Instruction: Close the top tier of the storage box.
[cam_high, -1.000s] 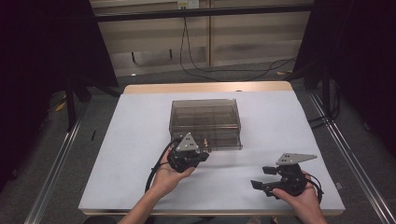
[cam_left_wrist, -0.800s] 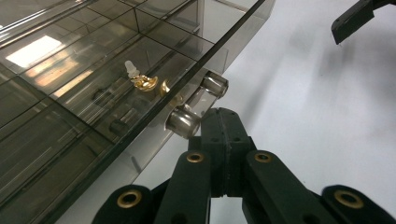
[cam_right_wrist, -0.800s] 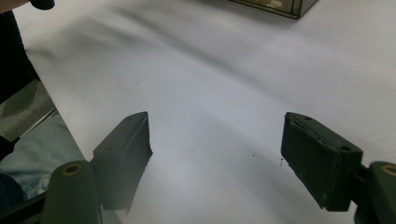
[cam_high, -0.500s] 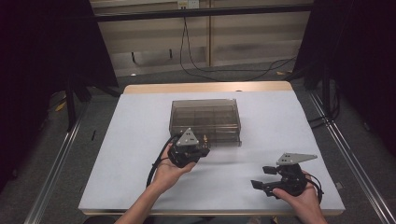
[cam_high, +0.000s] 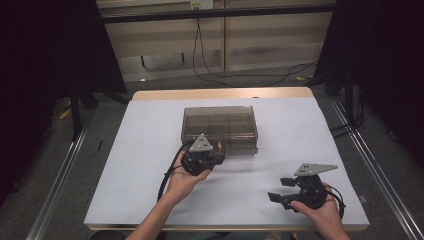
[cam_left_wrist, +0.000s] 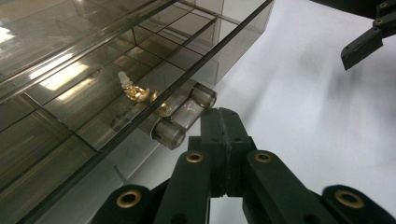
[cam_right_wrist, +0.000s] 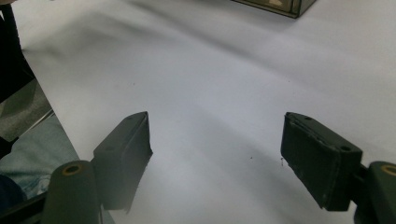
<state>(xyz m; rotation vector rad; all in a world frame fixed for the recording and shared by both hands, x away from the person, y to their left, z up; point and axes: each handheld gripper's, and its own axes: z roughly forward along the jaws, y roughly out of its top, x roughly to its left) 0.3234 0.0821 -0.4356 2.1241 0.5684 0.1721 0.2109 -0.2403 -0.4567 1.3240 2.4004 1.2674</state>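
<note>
Since a second ago, only my left claw (cam_high: 216, 148) has crept a little up toward the box; my right claw (cam_high: 280, 189) has not shifted. Broad and white, the surface (cam_high: 150, 150) carries the smoky transparent plastic compartment box (cam_high: 220, 127) at its middle. My left claw is pressed together with nothing between, its tip just beside the box's clear cylindrical front latch (cam_left_wrist: 184, 116). My right claw is spread wide and empty, well apart from the box. A small gold-coloured part (cam_left_wrist: 135, 92) lies inside one compartment.
</note>
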